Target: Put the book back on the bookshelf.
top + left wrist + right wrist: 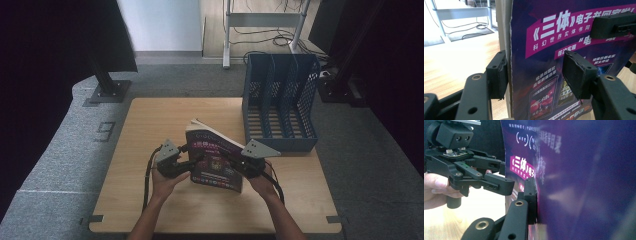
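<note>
Presently, on the left, the left gripper (192,161) stands at the book's (216,160) spine edge with its jaws spread: in the left gripper view one pad lies just beside the back of the book (574,62) and the other stands clear in front of the cover, so nothing is pinched there. It appears placed to steady the volume or take a fresh hold.

At centre, the book stands tilted on its lower edge on the desk (145,125), near the middle and toward the near side. Its cover is deep purple with magenta banners, white Chinese lettering and small pictures of devices; pale page edges fan open at the top.

To the right, the right gripper (239,162) has its jaws pressed together on the book's right edge, which seems to be what keeps it upright. The right gripper view shows one jaw hard against the cover.

Farther right and beyond stands a blue slotted file rack (280,102), its compartments empty, the likely destination.
</note>
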Motion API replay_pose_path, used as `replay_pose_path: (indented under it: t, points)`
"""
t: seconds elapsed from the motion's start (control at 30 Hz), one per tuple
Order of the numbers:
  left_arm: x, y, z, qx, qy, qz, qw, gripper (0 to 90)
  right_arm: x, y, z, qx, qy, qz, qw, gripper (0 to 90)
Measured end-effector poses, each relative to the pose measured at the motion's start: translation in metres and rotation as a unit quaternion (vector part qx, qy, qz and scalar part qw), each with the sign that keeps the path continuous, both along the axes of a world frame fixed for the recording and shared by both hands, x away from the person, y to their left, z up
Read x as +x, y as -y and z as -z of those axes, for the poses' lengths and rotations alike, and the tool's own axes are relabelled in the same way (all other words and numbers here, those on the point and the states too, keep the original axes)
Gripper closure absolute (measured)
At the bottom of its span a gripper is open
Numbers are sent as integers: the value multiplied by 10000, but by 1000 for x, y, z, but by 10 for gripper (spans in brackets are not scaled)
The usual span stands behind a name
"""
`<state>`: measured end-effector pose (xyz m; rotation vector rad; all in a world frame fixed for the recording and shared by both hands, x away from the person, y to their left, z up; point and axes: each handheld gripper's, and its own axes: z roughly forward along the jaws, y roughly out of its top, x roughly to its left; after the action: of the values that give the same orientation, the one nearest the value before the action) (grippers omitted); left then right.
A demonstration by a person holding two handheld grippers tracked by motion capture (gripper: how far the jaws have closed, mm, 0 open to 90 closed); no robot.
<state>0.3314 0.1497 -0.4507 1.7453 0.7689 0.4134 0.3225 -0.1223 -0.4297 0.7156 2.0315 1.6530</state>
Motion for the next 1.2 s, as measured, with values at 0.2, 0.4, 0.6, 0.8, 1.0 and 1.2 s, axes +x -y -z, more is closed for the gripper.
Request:
replay_pose_path:
  t: [0.2,0.4,0.6,0.8,1.0,1.2]
  points:
    - [0,-1,0,7,-17,-40,10000,399,-2,-1,-1,-27,1,63,10000,812]
    - [0,-2,1,16,-34,-105,9999,395,-4,-1,-2,42,-1,82,10000,814]
    - [-2,-5,0,12,-42,-147,9999,391,-7,1,-2,171,23,134,9998,815]
    - [-6,-4,3,148,-49,-198,9997,389,-11,10,-4,285,143,311,9990,816]
    - [-9,-2,7,288,-82,-223,9993,387,-13,20,-5,439,119,448,9980,816]
    - [-12,-5,10,394,-108,-249,9989,386,-16,23,-7,473,152,544,9973,816]
